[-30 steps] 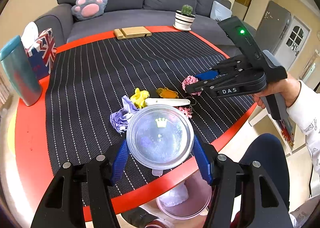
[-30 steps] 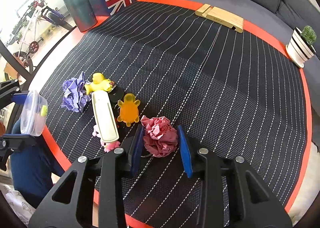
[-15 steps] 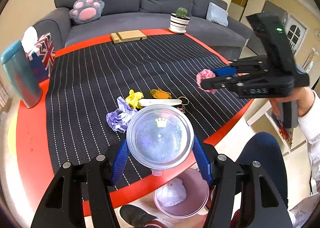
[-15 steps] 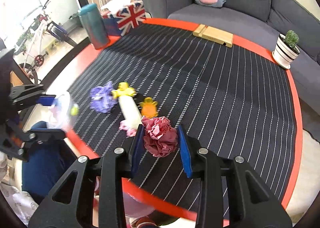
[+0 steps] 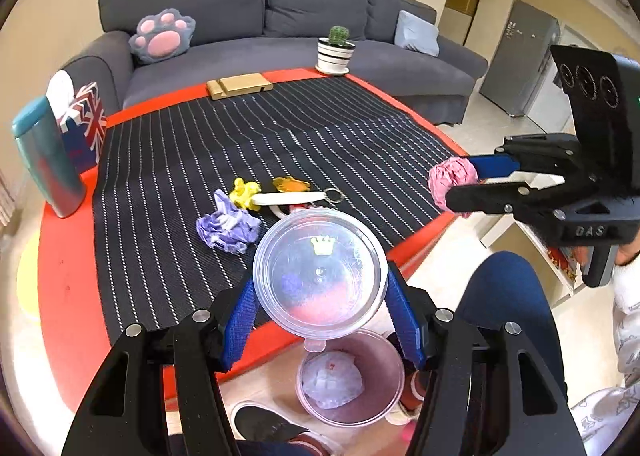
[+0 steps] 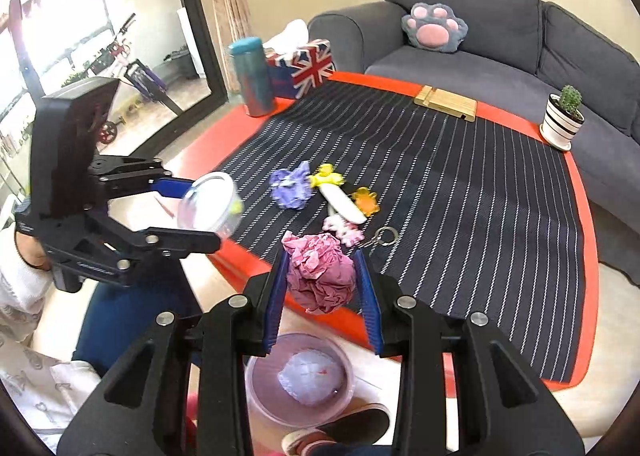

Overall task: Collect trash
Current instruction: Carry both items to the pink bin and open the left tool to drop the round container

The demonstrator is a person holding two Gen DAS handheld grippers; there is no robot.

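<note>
Right gripper point(image 6: 323, 282) pinches crumpled pink paper ball point(image 6: 320, 276) btwn its blue pads, held off the table edge, above a pink bin point(image 6: 260, 396) on the floor w/ a whitish wad already inside. Left gripper point(image 5: 320, 312) clamps a clear round lid point(image 5: 320, 272), also over the bin. Purple paper wad point(image 5: 228, 226) lies on the striped mat point(image 5: 280, 136) beside a yellow duck toy point(image 5: 244, 192), white strip & keyring.

Two paper wads point(image 6: 320, 274); perhaps three toys point(image 6: 326, 177).
</note>
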